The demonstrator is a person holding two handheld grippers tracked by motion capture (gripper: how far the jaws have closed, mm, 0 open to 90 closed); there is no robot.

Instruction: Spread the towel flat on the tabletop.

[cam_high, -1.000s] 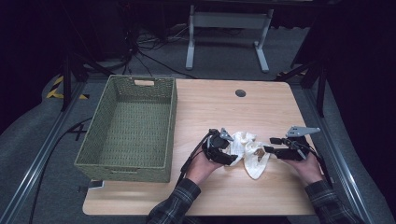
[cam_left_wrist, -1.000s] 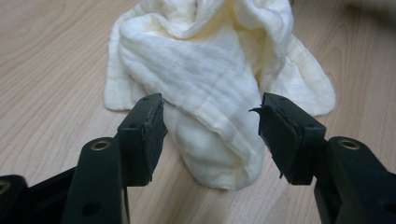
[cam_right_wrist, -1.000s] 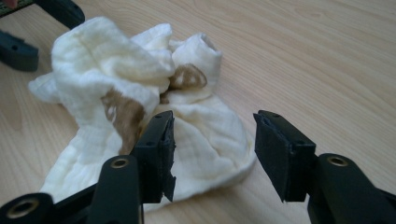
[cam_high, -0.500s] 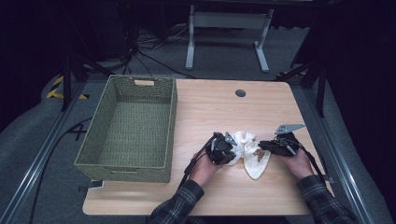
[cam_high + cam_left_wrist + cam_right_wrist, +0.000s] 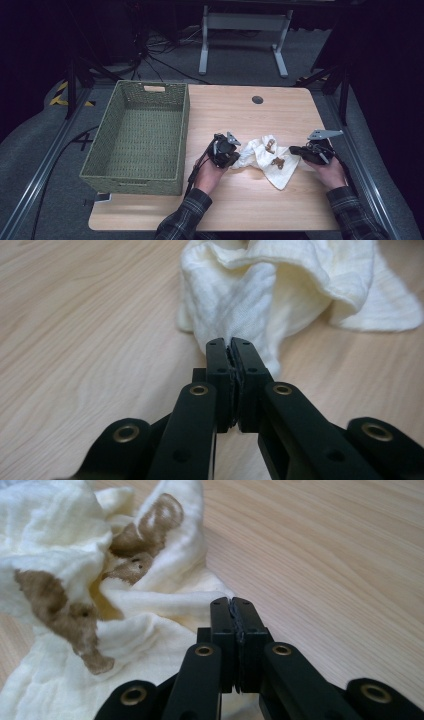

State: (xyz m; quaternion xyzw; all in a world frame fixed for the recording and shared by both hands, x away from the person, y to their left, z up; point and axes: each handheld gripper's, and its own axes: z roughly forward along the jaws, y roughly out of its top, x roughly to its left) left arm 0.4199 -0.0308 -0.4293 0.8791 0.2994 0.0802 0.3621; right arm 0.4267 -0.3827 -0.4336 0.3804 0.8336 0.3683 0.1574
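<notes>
I've got both grippers on the cloth [image 5: 267,157], crumpled on the surface [image 5: 280,107] betw. them. Left gripper [image 5: 230,347] fingers pinched tight on its left edge; right gripper [image 5: 233,602] fingers closed on the right edge. Grasp looks done. Basket [image 5: 137,172] w/ nothing in it, so lift & transfer probably left.
</notes>
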